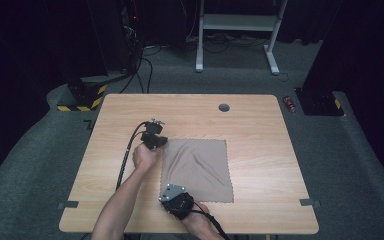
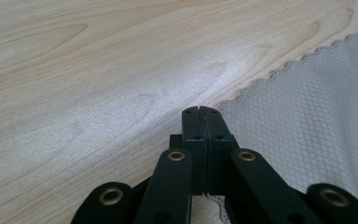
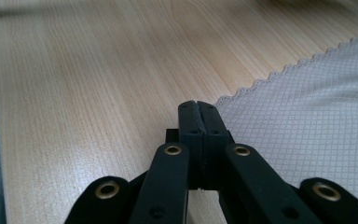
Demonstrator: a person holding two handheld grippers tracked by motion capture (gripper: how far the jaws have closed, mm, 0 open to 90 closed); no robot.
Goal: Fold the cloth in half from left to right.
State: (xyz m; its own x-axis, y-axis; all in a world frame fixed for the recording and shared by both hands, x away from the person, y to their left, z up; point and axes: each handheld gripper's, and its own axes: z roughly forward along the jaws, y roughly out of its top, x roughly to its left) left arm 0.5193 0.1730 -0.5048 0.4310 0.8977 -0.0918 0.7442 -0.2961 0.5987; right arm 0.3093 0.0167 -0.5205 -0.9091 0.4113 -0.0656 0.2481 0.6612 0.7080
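While the grey cloth [image 1: 197, 170] lies flat on the counter [image 1: 260, 125], a little toward six o'clock of its middle, I have both of my tools at its nine o'clock edge. My left gripper [image 1: 156, 141] sits at the corner toward eleven o'clock, and in the left gripper view [image 2: 199, 112] its jaws are clenched together with the scalloped hem running under them, so I judge they pinch that corner. My right gripper [image 1: 172, 197] sits at the corner toward seven o'clock; in the right gripper view [image 3: 198, 106] its jaws are likewise clenched, right on the hem, though how much fabric they hold I cannot tell. The cloth [image 2: 307, 107] is nearly square, with no clear long axis, and spreads away from both pairs of jaws toward three o'clock. With each hand on its own near corner, I judge the coming move is to lift this edge and carry it across toward three o'clock, keeping both hands level.
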